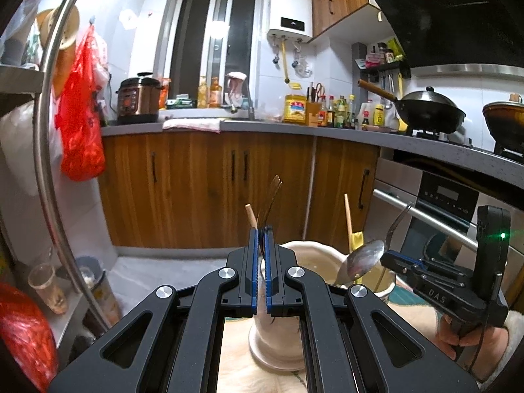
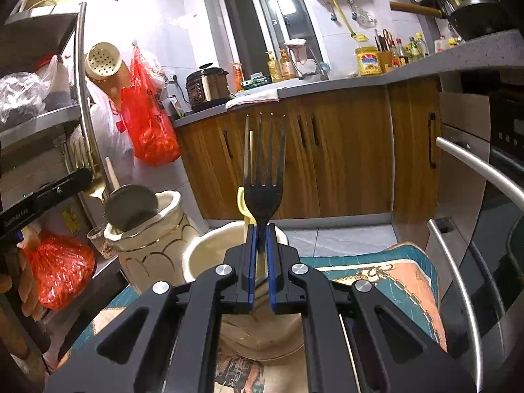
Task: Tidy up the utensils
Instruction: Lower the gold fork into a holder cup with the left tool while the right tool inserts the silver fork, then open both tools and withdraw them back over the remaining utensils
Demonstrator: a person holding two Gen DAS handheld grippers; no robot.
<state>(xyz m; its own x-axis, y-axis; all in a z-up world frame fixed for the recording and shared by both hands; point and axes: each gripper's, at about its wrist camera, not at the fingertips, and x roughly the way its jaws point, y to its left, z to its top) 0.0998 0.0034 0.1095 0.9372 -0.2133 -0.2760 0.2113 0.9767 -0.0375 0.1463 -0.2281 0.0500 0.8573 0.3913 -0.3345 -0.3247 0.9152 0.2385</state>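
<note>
Forks (image 2: 263,177) — two, one per gripper; holders (image 2: 154,229) — seemingly two.

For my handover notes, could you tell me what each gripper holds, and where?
Left gripper: gold metal fork, by its neck. Right gripper: dark metal fork, by its neck.

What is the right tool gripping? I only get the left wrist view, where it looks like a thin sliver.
Observer: A dark fork, four tines up, clamped at its neck by the shut right tool.
Operator: Anything below it?
Observer: A wide cream pot, with a yellow utensil standing in it.
Operator: And the spoon's holder?
Observer: A taller vase with gold scallop lines, left of the pot.
</note>
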